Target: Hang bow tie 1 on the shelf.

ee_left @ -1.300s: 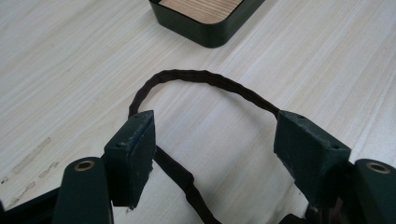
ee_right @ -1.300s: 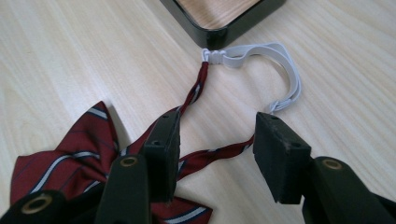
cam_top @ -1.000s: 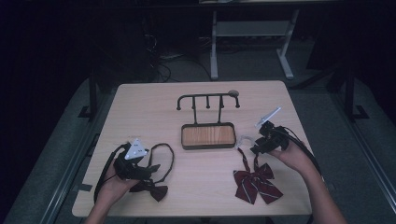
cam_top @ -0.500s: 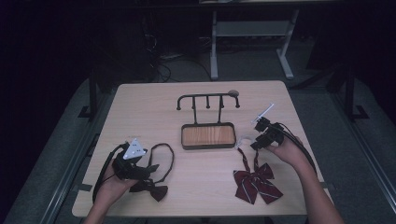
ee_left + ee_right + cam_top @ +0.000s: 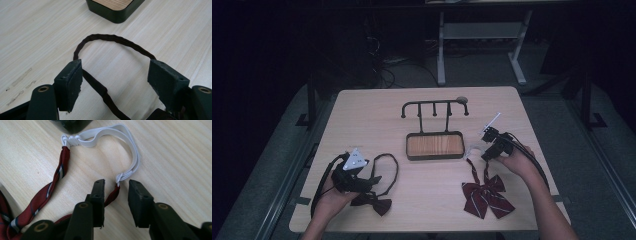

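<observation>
**Op:** Dark room, pale wooden table [image 5: 427, 112] lit from above. I log a black hook rack [image 5: 434, 106] standing behind a wood-lined tray [image 5: 435, 145] at table centre.

**Obs:** Left side?

**Op:** I see the left gripper [image 5: 353, 170] near the front left corner, low over the table. Jaws wide apart in the left gripper view, holding nothing. The dark bow tie [image 5: 373, 202] lies just beside it; its strap [image 5: 112, 40] loops on the table between and beyond the two jaws. One strand passes close by the jaw at that view's left; I cannot tell whether they touch. A corner of the tray shows past the loop.

**Obs:** Right side?

**Op:** I note the right gripper [image 5: 486, 140] just to the right of the tray, over the neck end of the red striped bow tie [image 5: 485, 197], which lies flat near the front right. Jaws partly open in the right gripper view, gripping nothing. The white elastic band [image 5: 113, 136] curves ahead of them; its knot, where it joins the red strap [image 5: 112, 195], sits in the gap between the jaw tips.

**Obs:** Hooks?

**Op:** Both ties are on the table, well apart from the rack.
</observation>
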The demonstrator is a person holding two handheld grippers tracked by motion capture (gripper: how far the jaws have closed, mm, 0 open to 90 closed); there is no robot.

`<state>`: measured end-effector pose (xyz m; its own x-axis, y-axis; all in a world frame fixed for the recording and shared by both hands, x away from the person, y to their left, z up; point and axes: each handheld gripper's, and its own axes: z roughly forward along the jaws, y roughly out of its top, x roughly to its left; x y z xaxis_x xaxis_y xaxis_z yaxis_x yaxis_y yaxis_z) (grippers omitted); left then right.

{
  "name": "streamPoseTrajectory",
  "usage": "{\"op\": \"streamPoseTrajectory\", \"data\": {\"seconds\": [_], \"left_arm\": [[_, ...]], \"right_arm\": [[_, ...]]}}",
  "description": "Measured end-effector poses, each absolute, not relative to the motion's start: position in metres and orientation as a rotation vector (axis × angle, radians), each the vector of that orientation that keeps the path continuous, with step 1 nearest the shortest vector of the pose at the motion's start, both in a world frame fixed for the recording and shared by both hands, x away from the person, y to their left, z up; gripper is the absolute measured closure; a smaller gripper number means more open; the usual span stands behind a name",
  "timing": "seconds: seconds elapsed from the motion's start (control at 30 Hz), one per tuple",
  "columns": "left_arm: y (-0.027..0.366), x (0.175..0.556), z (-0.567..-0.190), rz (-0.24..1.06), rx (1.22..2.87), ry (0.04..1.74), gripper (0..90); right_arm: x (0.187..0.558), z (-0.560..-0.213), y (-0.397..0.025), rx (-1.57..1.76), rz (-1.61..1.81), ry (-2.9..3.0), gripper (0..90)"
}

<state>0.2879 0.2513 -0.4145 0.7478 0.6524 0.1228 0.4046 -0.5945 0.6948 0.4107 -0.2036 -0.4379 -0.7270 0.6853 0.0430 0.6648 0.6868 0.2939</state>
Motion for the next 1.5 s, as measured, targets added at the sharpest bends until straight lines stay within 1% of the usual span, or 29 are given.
{"op": "streamPoseTrajectory", "data": {"seconds": [0.03,0.3,0.37,0.5,0.67,1.2,1.37,1.5], "left_arm": [[0.251,0.288,-0.414,0.484,2.280,0.791,28.4],[0.252,0.288,-0.415,0.487,2.285,0.790,28.4],[0.252,0.288,-0.415,0.488,2.285,0.791,28.3],[0.252,0.288,-0.415,0.489,2.282,0.796,27.9],[0.252,0.288,-0.415,0.493,2.277,0.799,27.8],[0.251,0.288,-0.416,0.490,2.287,0.795,27.9],[0.251,0.289,-0.417,0.484,2.291,0.800,27.9],[0.251,0.289,-0.417,0.484,2.294,0.800,27.8]], "right_arm": [[0.411,-0.439,-0.203,1.135,0.434,2.817,68.9],[0.411,-0.440,-0.202,1.132,0.416,2.812,74.0],[0.411,-0.439,-0.200,1.114,0.406,2.809,77.6],[0.411,-0.441,-0.199,1.116,0.393,2.810,79.7],[0.410,-0.441,-0.200,1.108,0.391,2.818,85.8],[0.394,-0.416,-0.215,1.030,0.581,2.887,86.5],[0.389,-0.404,-0.217,0.981,0.622,2.897,86.5],[0.384,-0.386,-0.218,0.939,0.673,2.906,86.5]]}}
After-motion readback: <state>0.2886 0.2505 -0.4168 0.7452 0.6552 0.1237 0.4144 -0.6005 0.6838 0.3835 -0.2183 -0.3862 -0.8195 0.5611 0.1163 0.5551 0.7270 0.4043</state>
